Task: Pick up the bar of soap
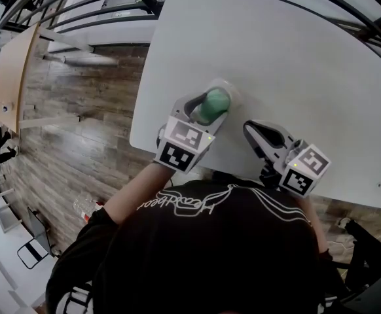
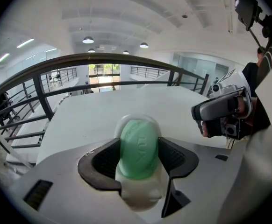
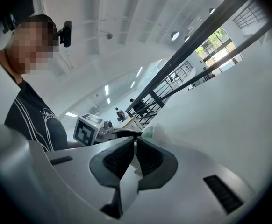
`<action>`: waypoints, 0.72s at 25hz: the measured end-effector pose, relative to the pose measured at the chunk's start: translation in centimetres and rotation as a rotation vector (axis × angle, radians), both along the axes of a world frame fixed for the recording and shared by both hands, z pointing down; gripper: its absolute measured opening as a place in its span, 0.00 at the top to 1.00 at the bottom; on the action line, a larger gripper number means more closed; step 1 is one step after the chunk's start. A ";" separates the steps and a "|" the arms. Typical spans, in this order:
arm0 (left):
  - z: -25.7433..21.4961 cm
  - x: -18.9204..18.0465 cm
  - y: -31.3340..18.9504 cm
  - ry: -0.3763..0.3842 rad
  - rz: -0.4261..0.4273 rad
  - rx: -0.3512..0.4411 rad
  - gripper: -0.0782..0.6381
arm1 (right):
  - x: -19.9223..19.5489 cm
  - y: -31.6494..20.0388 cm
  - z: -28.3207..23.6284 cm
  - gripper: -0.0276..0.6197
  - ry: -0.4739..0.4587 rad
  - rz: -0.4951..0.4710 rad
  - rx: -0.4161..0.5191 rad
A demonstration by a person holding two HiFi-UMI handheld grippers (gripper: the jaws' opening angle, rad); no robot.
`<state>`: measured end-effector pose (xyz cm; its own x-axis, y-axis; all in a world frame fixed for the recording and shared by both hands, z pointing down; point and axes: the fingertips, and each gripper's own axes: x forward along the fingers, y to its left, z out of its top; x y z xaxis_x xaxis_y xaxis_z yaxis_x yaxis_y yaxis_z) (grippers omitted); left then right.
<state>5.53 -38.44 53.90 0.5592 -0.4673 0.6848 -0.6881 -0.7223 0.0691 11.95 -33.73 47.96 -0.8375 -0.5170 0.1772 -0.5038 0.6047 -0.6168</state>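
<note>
My left claw (image 2: 139, 149) pinches the green bar of soap (image 2: 137, 136) by its two sides. The bar stands on edge in a clear soap dish (image 2: 143, 195), near the front edge of the white desk (image 1: 295, 57). My right claw (image 3: 135, 155) is just beside it on the right, pressed together with nothing held. Beyond the desk's far edge runs a dark railing (image 2: 80, 62).

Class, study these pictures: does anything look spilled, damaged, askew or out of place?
Nothing stands out. The green soap sits over its white dish, held between the left tool's jaws; the table shows no spill or damage.
</note>
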 end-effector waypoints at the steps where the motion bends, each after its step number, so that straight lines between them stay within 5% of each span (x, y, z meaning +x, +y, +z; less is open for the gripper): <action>1: 0.0 0.0 0.0 0.000 0.001 0.002 0.52 | 0.0 0.0 0.1 0.93 -0.001 0.002 -0.002; 18: -1.0 0.2 -0.9 0.041 -0.015 0.012 0.53 | 0.0 -0.1 -0.3 0.93 0.007 0.017 -0.024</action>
